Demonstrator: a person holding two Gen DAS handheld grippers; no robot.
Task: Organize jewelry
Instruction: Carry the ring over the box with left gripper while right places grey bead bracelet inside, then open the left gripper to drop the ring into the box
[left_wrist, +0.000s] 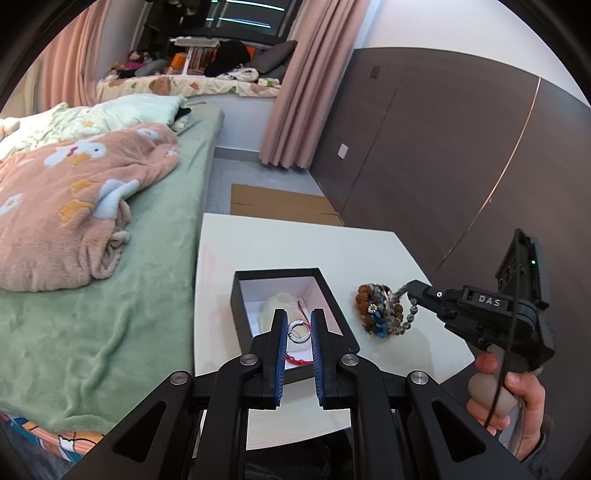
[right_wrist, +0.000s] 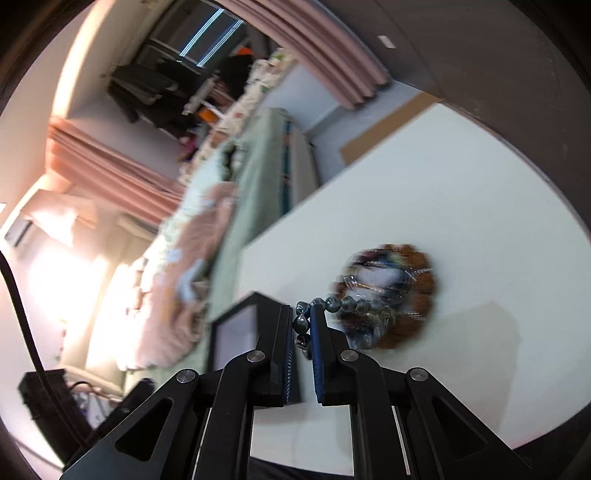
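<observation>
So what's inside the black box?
Inside the box: a white cushion, a red string. The left hand-held gripper, holding a silver ring, hides the rest.

Ring (left_wrist: 298, 330): shiny metal. Box (left_wrist: 334, 295): matt black, white lining. Table (left_wrist: 295, 243): smooth, glossy white. Blanket (left_wrist: 74, 206): fuzzy fleece. Beads (right_wrist: 354, 304): glossy grey.

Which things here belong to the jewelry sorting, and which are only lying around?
Part of the job:
silver ring, in the left claw
grey bead bracelet, in the right claw
jewelry pile
black box

Lying around:
pink blanket
cardboard
</observation>
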